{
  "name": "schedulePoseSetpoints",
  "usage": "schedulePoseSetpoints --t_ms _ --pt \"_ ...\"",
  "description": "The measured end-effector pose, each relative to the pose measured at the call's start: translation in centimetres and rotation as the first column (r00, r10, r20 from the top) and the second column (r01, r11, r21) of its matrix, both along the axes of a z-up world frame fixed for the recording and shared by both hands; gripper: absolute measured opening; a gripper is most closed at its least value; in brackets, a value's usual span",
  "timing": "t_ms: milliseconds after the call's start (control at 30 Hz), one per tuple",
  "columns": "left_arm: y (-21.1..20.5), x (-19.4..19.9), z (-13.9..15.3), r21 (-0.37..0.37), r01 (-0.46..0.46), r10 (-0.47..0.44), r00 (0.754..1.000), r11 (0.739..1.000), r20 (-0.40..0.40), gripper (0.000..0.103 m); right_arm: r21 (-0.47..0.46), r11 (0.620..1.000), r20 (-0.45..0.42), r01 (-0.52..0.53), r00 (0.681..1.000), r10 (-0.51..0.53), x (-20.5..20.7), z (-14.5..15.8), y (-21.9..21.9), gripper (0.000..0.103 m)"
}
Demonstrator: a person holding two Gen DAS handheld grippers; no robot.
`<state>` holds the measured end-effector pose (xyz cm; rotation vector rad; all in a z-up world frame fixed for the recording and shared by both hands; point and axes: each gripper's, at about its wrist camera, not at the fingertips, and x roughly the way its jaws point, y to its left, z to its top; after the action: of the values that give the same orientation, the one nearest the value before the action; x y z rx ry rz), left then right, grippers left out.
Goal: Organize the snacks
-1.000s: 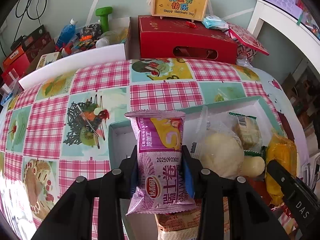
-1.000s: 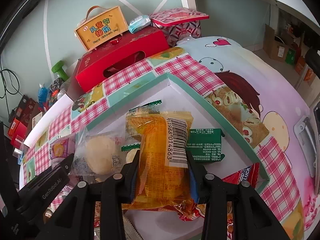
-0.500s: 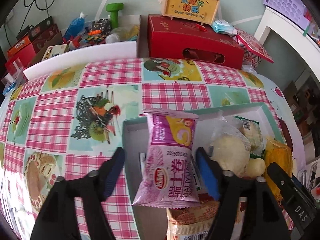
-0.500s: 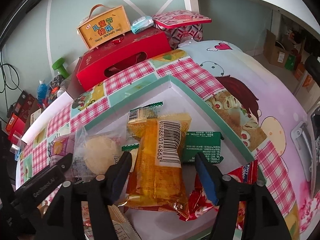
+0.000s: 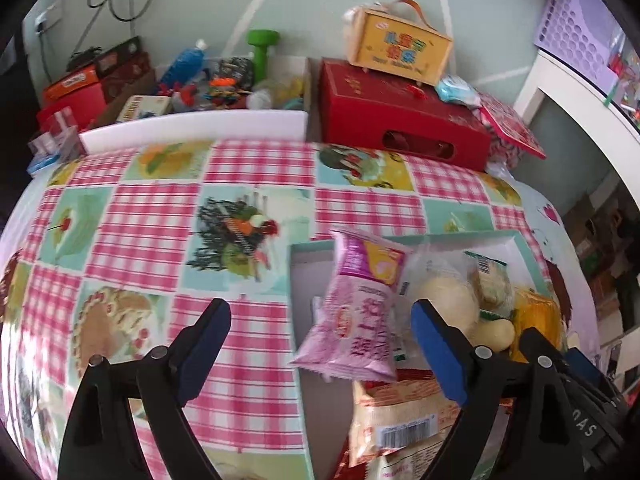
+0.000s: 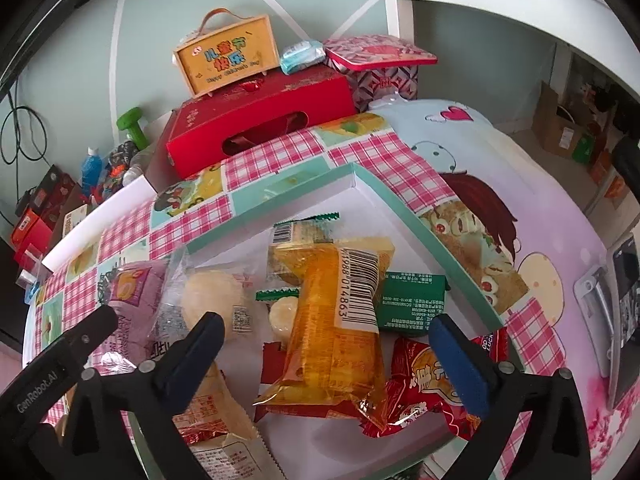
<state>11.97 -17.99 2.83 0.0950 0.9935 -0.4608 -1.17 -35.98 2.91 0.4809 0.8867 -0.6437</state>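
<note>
Left wrist view first: the left gripper has its jaws spread wide, blue pads well apart and pinching nothing. Between them, toward 1 o'clock, lies a pink-purple foil snack packet with a yellow corner, slanted inside the shallow white tray with a teal rim and touching neither pad. At 3 o'clock of that packet sit a clear-wrapped pale round bun, a small green-edged biscuit packet and an orange translucent cake packet. At 6 o'clock a tan barcode-printed snack bag lies in the tray's near end. The tray rests on a pink checked tablecloth with food pictures; at 12 o'clock, beyond the cloth, a long red cardboard gift box carries a yellow box with a handle.

Right wrist view: the right gripper is likewise spread, gripping nothing — the orange cake packet lies flat between its pads, clear of both. Under the packet's near end is a red crinkled wrapper; at 2 o'clock a flat green carton lies beside it. At 10 o'clock are the round bun and the pink-purple packet, partly behind the left gripper's black finger. All lie within the teal-rimmed tray.
</note>
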Motion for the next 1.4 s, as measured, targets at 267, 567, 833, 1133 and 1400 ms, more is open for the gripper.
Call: schedulePoseSetpoints --t_ms 267,567,833,1133,1400 --pt "1.7 0.4 -0.5 0.094 -0.102 0.097 0.994 0.990 0.057 0.098 -0.022 0.999 -0.007 -0.030 1.000 0.029 0.2 0.6 1.0 0.103" --pt "2.4 0.3 -1.5 0.197 -0.174 0.163 0.984 0.965 0.073 0.098 -0.044 0.997 -0.027 -0.063 0.998 0.062 0.7 0.6 2.2 0.103" --pt "3.2 -0.7 -1.8 0.236 -0.191 0.177 0.981 0.953 0.080 0.098 -0.075 0.992 -0.030 -0.104 0.994 0.102 0.9 1.1 3.6 0.103" --pt "4.9 -1.6 -1.6 0.271 -0.233 0.223 0.972 0.934 0.070 0.098 -0.098 0.984 -0.006 -0.147 0.989 0.147 0.7 2.0 5.5 0.103" --pt "7.1 -2.8 -1.7 0.268 -0.261 0.255 0.965 0.927 0.058 0.098 -0.096 0.978 0.018 -0.188 0.982 0.190 -0.1 2.4 7.7 0.103"
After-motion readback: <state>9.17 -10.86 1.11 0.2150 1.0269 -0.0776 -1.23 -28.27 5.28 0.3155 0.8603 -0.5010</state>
